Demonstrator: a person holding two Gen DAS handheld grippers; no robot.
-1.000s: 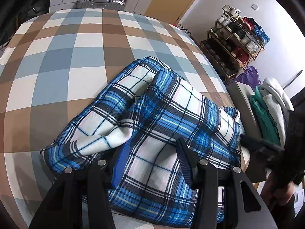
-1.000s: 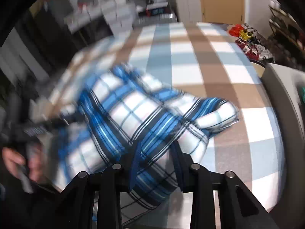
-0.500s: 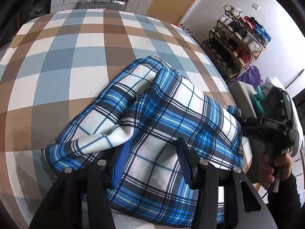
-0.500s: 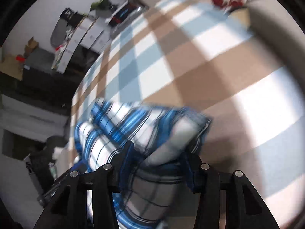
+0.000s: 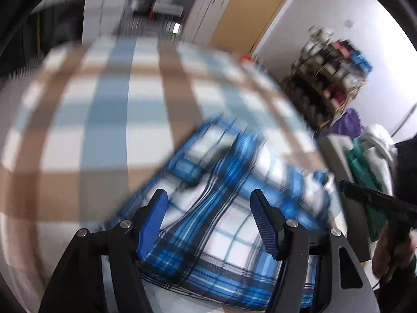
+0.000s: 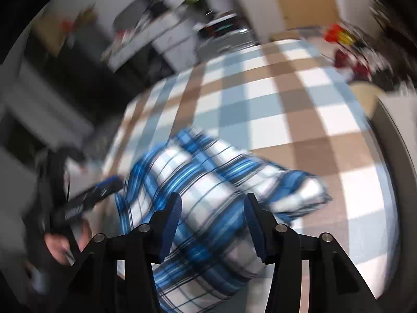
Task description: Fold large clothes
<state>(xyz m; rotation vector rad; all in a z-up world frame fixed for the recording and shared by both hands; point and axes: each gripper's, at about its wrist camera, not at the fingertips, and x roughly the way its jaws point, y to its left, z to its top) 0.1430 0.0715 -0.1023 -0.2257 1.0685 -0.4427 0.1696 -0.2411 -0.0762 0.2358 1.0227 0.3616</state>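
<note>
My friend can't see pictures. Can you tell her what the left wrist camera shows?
A folded blue plaid garment lies on a brown, blue and white checked bed cover, and the left gripper is above it with its jaws opening. The picture is blurry; a shoe rack stands by the wall.

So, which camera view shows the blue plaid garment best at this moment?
The right wrist view: the blue plaid garment lies there almost whole on the checked bedcover, folded into a bundle, though blurred. The left wrist view shows the garment too, but more smeared, and the frame's bottom edge cuts it off.
</note>
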